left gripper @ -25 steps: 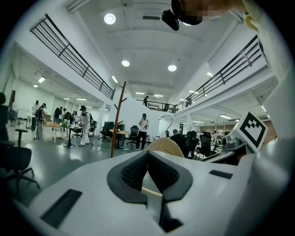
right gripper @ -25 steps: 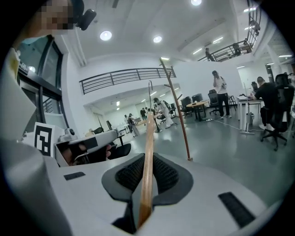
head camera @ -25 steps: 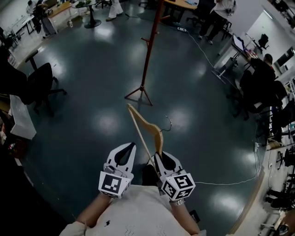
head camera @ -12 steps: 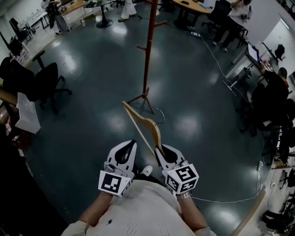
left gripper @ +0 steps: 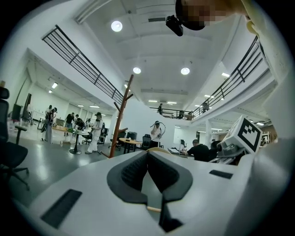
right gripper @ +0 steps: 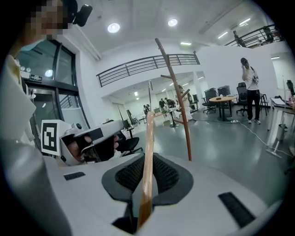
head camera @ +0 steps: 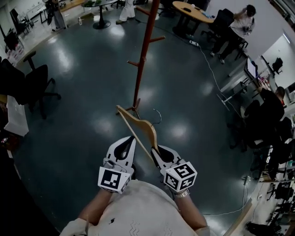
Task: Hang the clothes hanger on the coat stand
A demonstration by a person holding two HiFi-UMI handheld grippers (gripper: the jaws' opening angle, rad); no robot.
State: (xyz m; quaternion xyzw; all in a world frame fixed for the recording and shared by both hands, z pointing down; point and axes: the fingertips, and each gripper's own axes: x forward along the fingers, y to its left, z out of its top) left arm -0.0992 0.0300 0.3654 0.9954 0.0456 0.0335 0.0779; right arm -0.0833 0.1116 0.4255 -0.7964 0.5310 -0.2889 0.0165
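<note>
The red-brown coat stand (head camera: 139, 50) rises from the dark floor ahead, its pegs sticking out to either side. My right gripper (head camera: 155, 150) is shut on the lower end of a wooden clothes hanger (head camera: 136, 126), which slants up and to the left, its metal hook (head camera: 157, 115) pointing toward the stand's base. In the right gripper view the hanger's bar (right gripper: 147, 152) runs between the closed pads, with the coat stand (right gripper: 177, 94) beyond it. My left gripper (head camera: 129, 140) is beside it, shut and holding nothing; the left gripper view has the coat stand (left gripper: 120, 117) ahead to the left.
Black office chairs (head camera: 27, 85) stand at the left. Round tables (head camera: 196, 11) and seated people at desks (head camera: 269, 106) line the back and right. A white cable (head camera: 209, 64) trails across the floor on the right.
The coat stand has come nearer and now stands more upright in the head view. The hanger stays in my right gripper, carried forward toward the stand's base.
</note>
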